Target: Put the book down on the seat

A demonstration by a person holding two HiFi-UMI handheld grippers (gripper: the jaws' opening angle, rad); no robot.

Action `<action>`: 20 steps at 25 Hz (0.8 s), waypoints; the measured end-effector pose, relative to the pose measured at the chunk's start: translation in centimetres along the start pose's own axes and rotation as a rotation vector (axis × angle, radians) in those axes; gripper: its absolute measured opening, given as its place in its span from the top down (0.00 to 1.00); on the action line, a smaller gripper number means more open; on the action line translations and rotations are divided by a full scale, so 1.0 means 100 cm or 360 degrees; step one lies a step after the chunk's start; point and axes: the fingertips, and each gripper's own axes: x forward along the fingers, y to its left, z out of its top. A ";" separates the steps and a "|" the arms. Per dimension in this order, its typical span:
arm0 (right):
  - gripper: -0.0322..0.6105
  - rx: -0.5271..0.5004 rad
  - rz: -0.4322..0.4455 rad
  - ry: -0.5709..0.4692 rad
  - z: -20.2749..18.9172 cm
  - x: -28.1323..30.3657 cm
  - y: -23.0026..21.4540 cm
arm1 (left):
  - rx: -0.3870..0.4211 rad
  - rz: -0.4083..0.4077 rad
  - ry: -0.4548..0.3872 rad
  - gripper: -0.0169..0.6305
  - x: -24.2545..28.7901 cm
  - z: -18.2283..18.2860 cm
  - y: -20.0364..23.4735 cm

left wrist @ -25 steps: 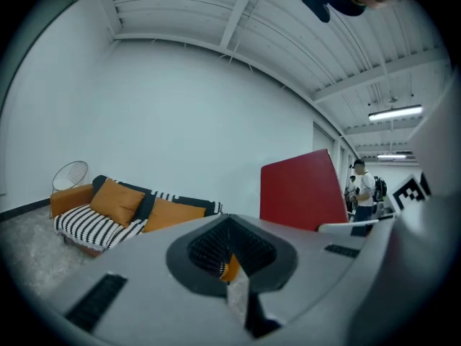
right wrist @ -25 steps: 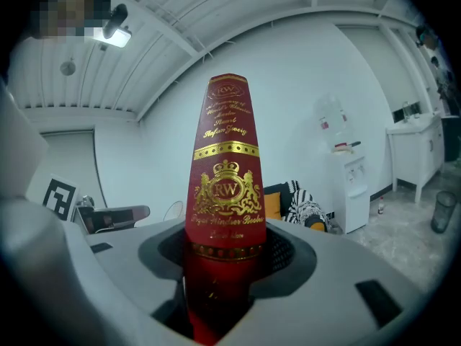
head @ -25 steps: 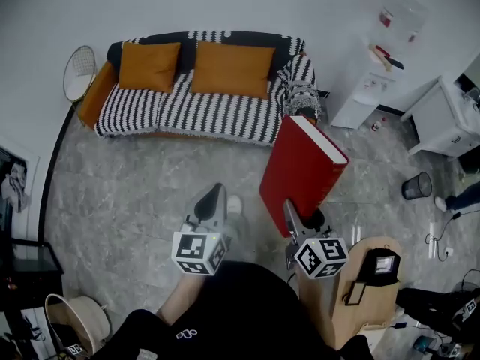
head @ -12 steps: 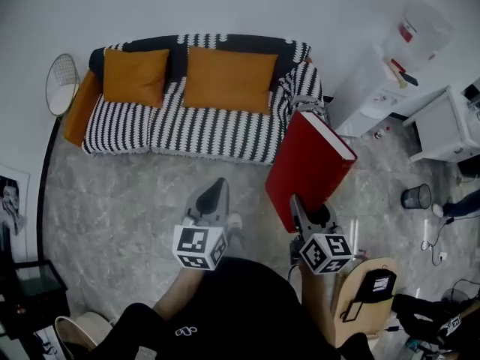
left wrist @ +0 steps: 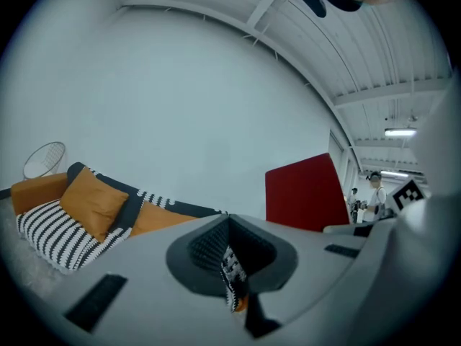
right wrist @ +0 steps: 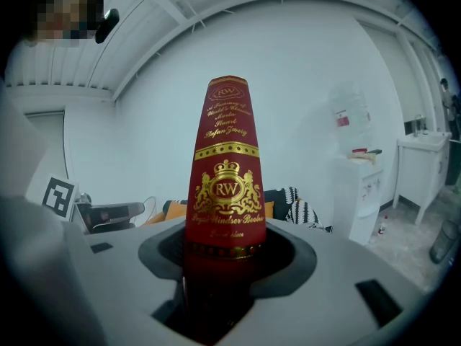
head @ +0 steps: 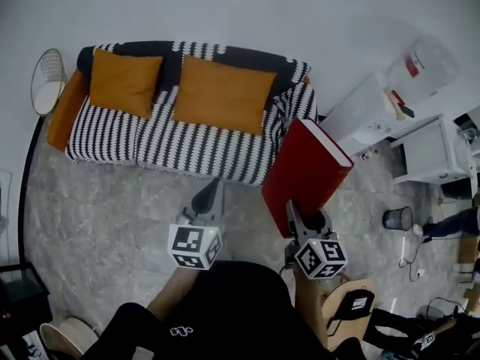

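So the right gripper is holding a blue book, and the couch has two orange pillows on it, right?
Not quite. The book is red, not blue; the right gripper view shows its red cover with gold print. The rest holds: the right gripper is holding it, and in the head view the couch has two orange pillows on it.

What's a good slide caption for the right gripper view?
Right gripper clamped on a red, gilt-lettered book held upright, with the striped sofa and water dispenser beyond.
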 end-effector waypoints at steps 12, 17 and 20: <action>0.60 0.0042 -0.0045 0.0065 0.013 0.036 -0.054 | -0.0003 -0.0040 0.0076 0.95 0.072 0.000 -0.016; 0.60 0.0107 -0.0106 0.0266 0.000 0.050 -0.096 | 0.0035 -0.0058 0.0066 0.95 0.098 0.007 -0.039; 0.60 0.0146 -0.0099 0.0322 -0.004 0.059 -0.108 | 0.0045 -0.0033 0.0088 0.95 0.103 0.005 -0.041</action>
